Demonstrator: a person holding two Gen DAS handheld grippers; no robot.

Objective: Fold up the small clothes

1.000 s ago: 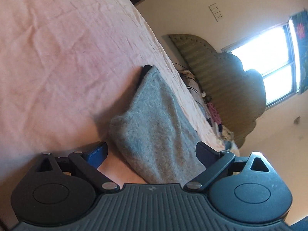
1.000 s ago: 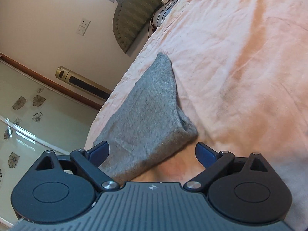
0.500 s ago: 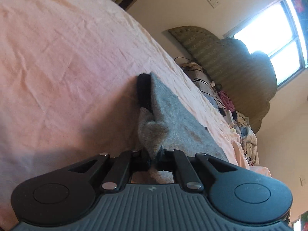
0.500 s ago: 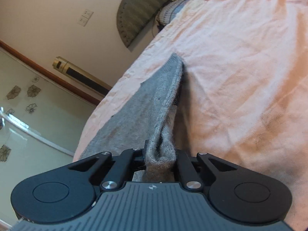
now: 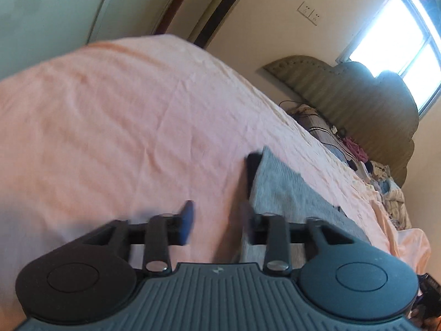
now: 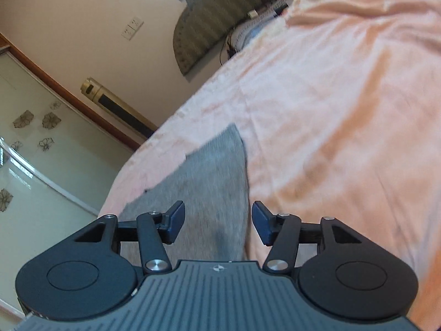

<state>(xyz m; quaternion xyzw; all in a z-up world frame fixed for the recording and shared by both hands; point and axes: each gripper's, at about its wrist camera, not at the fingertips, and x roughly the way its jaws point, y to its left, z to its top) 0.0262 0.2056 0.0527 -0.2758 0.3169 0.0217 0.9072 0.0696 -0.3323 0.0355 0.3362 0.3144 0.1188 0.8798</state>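
The grey knit garment [image 6: 209,190] lay flat on the pink bedsheet [image 6: 344,110], its long axis running away from both tongs toward the headboard [image 5: 372,102]. The right tongs [image 6: 217,222] stood part open and empty directly over its near end, while the left tongs [image 5: 217,220], likewise apart and holding nothing, sat just off its left edge [image 5: 286,193]. The right hand seemed better placed for the next pinch.

My grippers [image 6: 217,222] are matt black plastic; the sock [image 6: 209,182] is fuzzy grey knit, the sheet [image 6: 344,110] creased pink cloth.
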